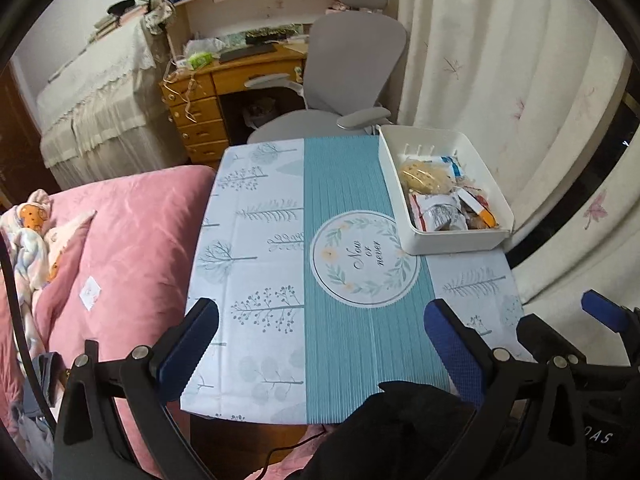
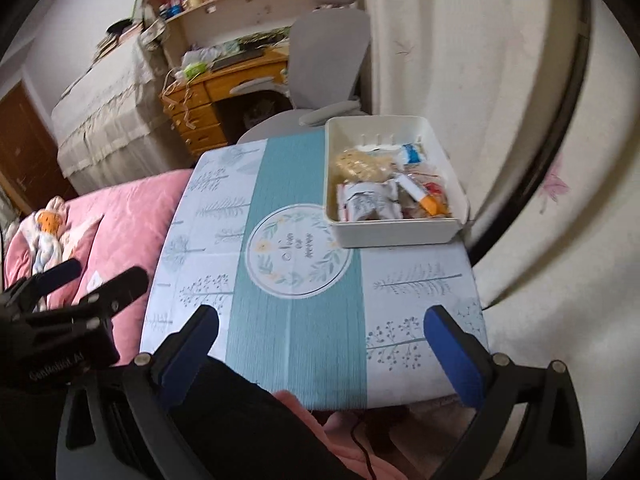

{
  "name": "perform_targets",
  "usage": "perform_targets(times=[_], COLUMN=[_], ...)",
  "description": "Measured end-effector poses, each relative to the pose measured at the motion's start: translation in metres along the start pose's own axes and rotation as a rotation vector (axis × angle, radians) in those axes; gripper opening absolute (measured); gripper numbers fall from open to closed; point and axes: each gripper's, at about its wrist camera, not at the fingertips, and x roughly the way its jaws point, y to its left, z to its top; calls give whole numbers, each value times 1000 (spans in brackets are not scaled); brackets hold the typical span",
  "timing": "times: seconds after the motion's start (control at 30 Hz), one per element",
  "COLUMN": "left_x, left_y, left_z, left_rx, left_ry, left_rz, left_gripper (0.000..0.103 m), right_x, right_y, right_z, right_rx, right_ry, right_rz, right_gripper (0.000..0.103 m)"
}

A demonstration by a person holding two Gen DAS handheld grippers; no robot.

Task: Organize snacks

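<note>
A white plastic bin (image 1: 456, 240) stands at the far right of the small table (image 1: 340, 184) and holds several wrapped snacks, among them a round yellow cookie pack (image 1: 422, 176) and a white-and-red packet (image 1: 438, 210). The bin also shows in the right wrist view (image 2: 394, 232) with the same snacks (image 2: 370, 200). My left gripper (image 1: 320, 344) is open and empty above the table's near edge. My right gripper (image 2: 320, 344) is open and empty, also at the near edge. Each gripper shows at the side of the other's view.
The table wears a blue and white cloth with a round "Now or never" emblem (image 1: 364, 256). A pink quilted bed (image 1: 132, 240) lies left. A grey office chair (image 1: 352, 68) and wooden desk (image 1: 208, 100) stand behind. A curtain (image 1: 520, 80) hangs right.
</note>
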Motion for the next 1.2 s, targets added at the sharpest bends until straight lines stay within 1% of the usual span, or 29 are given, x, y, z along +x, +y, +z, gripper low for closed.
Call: perform_targets(times=[0.13,0.33,0.57,0.87,1.2], left_x=[4,1,4,6,4], left_y=[-8,-19,-26,-35,-35], left_z=[-3,-1,2,5,7], left_rx=[1,-3,-1,-11,-22], left_ry=[16,1,7,-10,-16], left_rz=[20,15,16,40,54], left_gripper=[102,102,102,102,102], right_x=[3,-1,-3,3,12], right_y=[-4,-13,-21,-31,-36], right_z=[-5,-2,1,5,10], right_rx=[-5,-8,-12,-16,-25], right_ry=[3,-13,-20,-8,13], right_rz=[-8,-25,-25,-21,-9], right_gripper=[103,103,103,103,103])
